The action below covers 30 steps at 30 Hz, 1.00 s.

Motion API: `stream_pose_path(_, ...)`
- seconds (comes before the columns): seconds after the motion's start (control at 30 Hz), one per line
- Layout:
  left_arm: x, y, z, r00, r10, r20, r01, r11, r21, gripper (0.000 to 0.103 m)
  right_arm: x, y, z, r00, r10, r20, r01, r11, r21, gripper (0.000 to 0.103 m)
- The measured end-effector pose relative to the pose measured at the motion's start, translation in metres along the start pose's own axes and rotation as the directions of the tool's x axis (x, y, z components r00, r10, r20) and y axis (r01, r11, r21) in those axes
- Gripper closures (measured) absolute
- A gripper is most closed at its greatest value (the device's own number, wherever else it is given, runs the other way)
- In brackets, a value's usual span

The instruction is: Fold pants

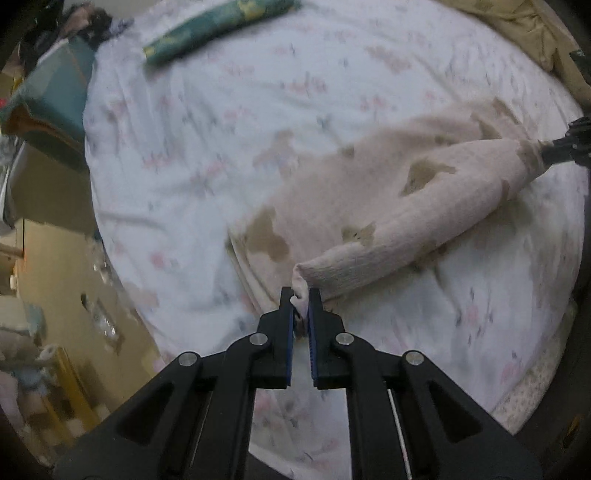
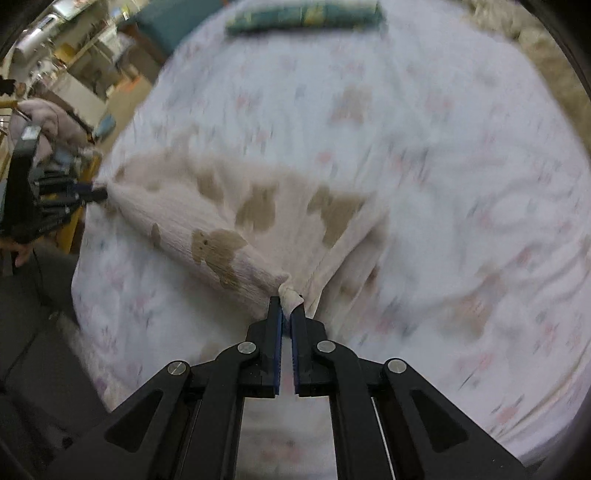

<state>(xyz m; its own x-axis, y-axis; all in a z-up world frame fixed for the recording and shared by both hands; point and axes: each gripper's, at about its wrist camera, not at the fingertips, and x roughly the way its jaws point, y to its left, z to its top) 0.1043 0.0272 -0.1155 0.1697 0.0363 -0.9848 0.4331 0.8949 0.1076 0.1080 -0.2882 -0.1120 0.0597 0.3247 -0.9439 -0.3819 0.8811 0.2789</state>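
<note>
Two grippers each pinch a bunched end of the pants: the left gripper (image 1: 301, 295) clamps a small fold of cloth at one end, the right gripper (image 2: 287, 301) nips a similar tuft at the other, and the edge sags between them just above the bed (image 1: 207, 122). Beyond that raised edge, the rest of the pale pink pants (image 1: 332, 206) with tan bear patches trails flat over the flowered sheet; the knit looks soft, light and stretchy, so it will likely droop and want holds at corners or hems. Farthest off, a folded green cloth (image 1: 218, 27) lies near the bed's far edge.
</note>
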Motion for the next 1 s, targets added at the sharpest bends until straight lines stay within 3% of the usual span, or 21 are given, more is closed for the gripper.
stream_pose_path(0.03, 0.003, 0.001, -0.003, 1.0, 0.004, -0.031, -0.004, 1.0, -0.01, 0.077, 0.005, 0.001, -0.002, 0.999, -0.035, -0.026, 0.035, 0.999, -0.003, 0.095)
stream_pose_path(0.07, 0.005, 0.002, -0.006, 0.998, 0.01, -0.059, -0.011, 1.0, -0.029, 0.054, 0.006, 0.001, -0.002, 0.998, -0.049, -0.038, 0.049, 0.999, 0.001, 0.095)
stream_pose_path(0.1, 0.003, 0.003, -0.01, 0.998, 0.011, -0.066, -0.014, 0.999, -0.043, 0.049, 0.003, -0.002, -0.002, 0.998, -0.046, -0.031, 0.046, 0.999, 0.022, 0.095)
stream_pose_path(0.2, -0.021, 0.013, -0.007, 0.999, -0.008, 0.039, 0.012, 0.994, -0.106, 0.048, -0.029, -0.017, -0.001, 0.994, 0.02, 0.107, -0.033, 0.992, 0.125, 0.094)
stream_pose_path(0.3, -0.044, 0.032, 0.003, 0.978, -0.037, 0.203, 0.09, 0.961, -0.261, 0.045, -0.059, -0.021, 0.005, 0.959, 0.042, 0.281, -0.083, 0.987, 0.136, 0.091)
stream_pose_path(0.37, -0.039, 0.035, 0.015, 0.973, -0.04, 0.228, 0.113, 0.942, -0.315, 0.045, -0.061, -0.016, 0.012, 0.946, 0.033, 0.324, -0.082, 0.987, 0.138, 0.091)
stream_pose_path(0.47, -0.014, 0.015, 0.033, 0.987, -0.043, 0.156, 0.086, 0.958, -0.275, 0.045, -0.051, -0.001, 0.026, 0.944, 0.046, 0.326, -0.078, 0.993, 0.086, 0.091)
stream_pose_path(0.57, 0.012, -0.009, 0.04, 0.995, -0.059, 0.076, 0.075, 0.972, -0.223, 0.045, -0.015, 0.016, 0.036, 0.977, -0.005, 0.211, -0.006, 0.999, 0.049, 0.091)
stream_pose_path(0.63, 0.025, -0.024, 0.037, 0.998, -0.053, 0.028, 0.058, 0.981, -0.187, 0.045, 0.02, 0.021, 0.035, 0.994, -0.068, 0.084, 0.066, 0.998, 0.026, 0.091)
stream_pose_path(0.73, 0.047, -0.037, 0.025, 0.998, -0.011, -0.055, 0.004, 0.992, -0.125, 0.045, 0.054, 0.018, 0.024, 0.995, -0.071, -0.067, 0.072, 0.997, 0.015, 0.091)
stream_pose_path(0.83, 0.058, -0.036, 0.012, 0.993, 0.006, -0.116, -0.019, 0.994, -0.109, 0.043, 0.072, 0.008, 0.012, 0.981, -0.087, -0.174, 0.094, 0.995, 0.034, 0.094)
stream_pose_path(0.93, 0.048, -0.022, 0.006, 0.994, 0.012, -0.109, -0.03, 0.986, -0.162, 0.043, 0.058, 0.001, 0.01, 0.985, -0.073, -0.154, 0.085, 0.993, 0.077, 0.094)
stream_pose_path(1.0, 0.035, -0.009, 0.004, 0.997, 0.023, -0.076, -0.039, 0.974, -0.221, 0.044, 0.038, -0.006, 0.009, 0.995, -0.046, -0.088, 0.057, 0.99, 0.126, 0.091)
